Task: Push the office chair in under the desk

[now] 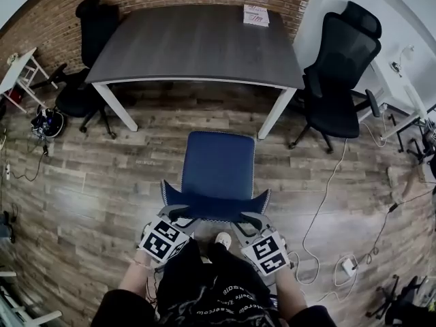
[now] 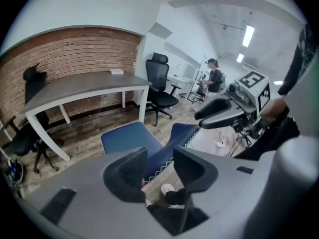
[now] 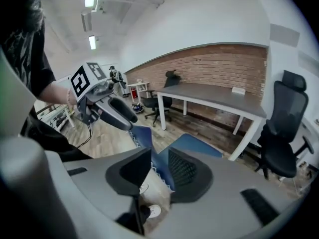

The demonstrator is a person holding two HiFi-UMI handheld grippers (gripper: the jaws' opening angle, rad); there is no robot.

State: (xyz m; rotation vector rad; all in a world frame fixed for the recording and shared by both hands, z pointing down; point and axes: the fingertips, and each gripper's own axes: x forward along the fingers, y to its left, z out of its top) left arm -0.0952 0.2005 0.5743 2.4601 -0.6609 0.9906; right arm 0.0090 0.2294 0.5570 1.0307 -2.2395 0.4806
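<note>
Legs [image 1: 204, 285] and a pale shoe [image 1: 223, 239] fill the bottom centre, just behind the blue office chair [image 1: 218, 165]. The chair stands mid-frame on the wood floor, well apart from the grey desk [image 1: 197, 43] at the top and roughly in line with the gap between the desk's white legs.

The left tongs [image 1: 178, 213] sit at the backrest's left corner and the right tongs [image 1: 249, 218] at its right corner. Both have their jaws apart, with the backrest's top edge running into the gap. I cannot tell whether either jaw presses on it.

An uneven shove would likely swivel or veer the chair toward the right desk leg [image 1: 276, 114]. Unclamped jaws could also slip off the thin edge. The floor cables [image 1: 320, 216] at right lie clear of a straight path.
</note>
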